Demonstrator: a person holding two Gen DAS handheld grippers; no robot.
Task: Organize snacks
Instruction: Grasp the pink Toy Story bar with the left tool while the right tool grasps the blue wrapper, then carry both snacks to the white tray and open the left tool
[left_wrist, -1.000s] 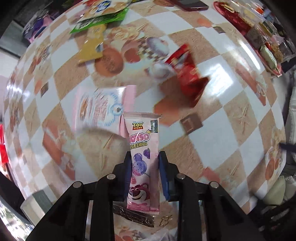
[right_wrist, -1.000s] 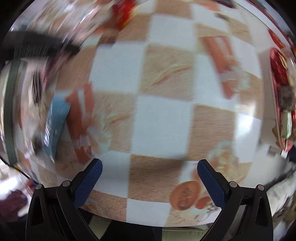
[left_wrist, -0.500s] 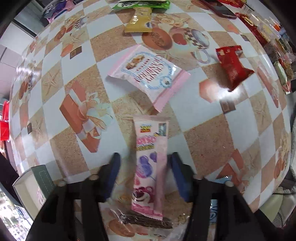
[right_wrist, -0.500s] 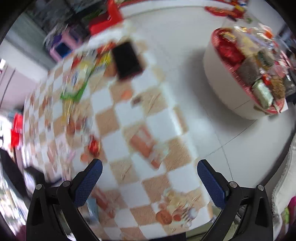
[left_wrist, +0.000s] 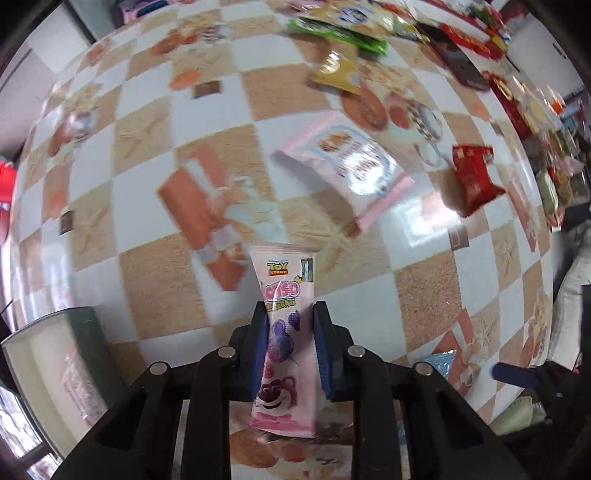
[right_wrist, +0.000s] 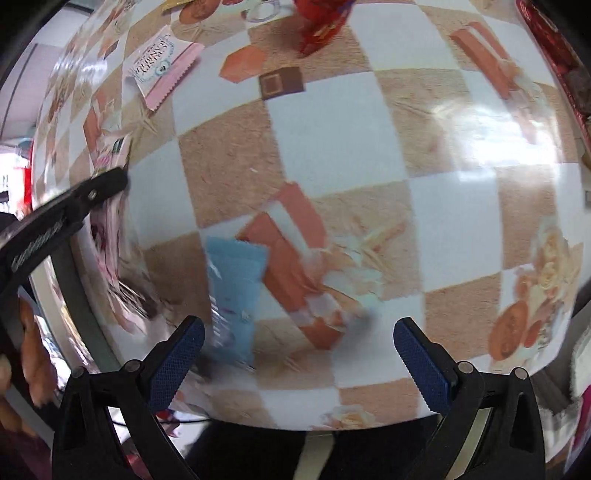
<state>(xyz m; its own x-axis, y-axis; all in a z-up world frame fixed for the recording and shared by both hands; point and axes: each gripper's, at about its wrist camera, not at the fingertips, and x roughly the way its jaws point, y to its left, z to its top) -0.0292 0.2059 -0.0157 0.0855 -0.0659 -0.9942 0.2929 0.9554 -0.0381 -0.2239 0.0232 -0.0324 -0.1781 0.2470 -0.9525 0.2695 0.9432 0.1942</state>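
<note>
Holding a long glossy pink wrapper, the left gripper is clamped on it.
Only the right view shows the flat blue packet on the checkered surface, lower left, between the wide-apart right gripper fingers.

1. Your table wears a glossy checked cloth, tan and white squares printed with gift boxes, starfish and pastries.
2. On it lies a pink-edged snack packet, flat near the middle.
3. A red wrapper sits to its right, apart from it.
4. Farther back you have a yellow sachet and a green packet.
5. A light blue packet lies near the close edge, blurred.
6. A dark phone rests at the far right.
</note>
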